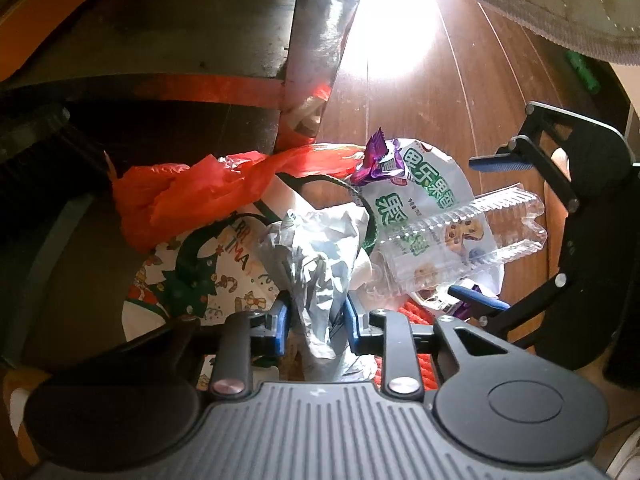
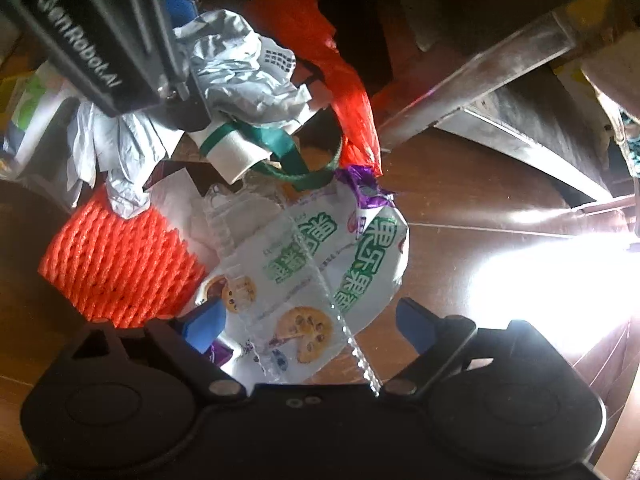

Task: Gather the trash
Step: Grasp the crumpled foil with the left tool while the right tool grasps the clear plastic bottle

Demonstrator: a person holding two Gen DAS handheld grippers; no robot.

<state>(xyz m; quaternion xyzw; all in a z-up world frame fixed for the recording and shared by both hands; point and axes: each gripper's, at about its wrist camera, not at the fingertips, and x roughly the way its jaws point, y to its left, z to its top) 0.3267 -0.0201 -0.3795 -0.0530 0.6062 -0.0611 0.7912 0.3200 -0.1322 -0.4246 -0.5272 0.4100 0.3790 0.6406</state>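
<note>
Trash heap on a brown wooden floor (image 1: 420,92), beside a shiny metal furniture leg (image 1: 316,40), with harsh glare on the boards beyond.

Item 1: crumpled silver-grey wrapper (image 1: 316,264), standing up from the middle of the heap. The left gripper (image 1: 315,322) points steeply down over it, its blue pads drawn in close on either side of the wrapper's twisted lower part; they look to be pinching it, though the crumples hide the exact contact.

Item 2: clear plastic tray (image 1: 460,236), ribbed, lying tilted across a white snack bag (image 1: 424,184) with green lettering and biscuit pictures. The right gripper (image 2: 312,328) hangs over both with its blue fingers spread wide, 1 on each side of the bag and tray, neither pad pressing.

Item 3: small purple wrapper (image 1: 376,160), at the top edge of the snack bag.

Item 4: red plastic bag (image 1: 192,196), draped over the far side of the heap, towards the metal leg.

Item 5: orange foam net (image 2: 116,264), just beside the snack bag, partly under the silver wrapper.

Item 6: paper bag with a Christmas print (image 1: 200,276) and green ribbon handles, underneath the rest.

Item 7: white paper cup (image 2: 232,152) with a green band, lying on its side between the silver wrapper and the snack bag.
</note>
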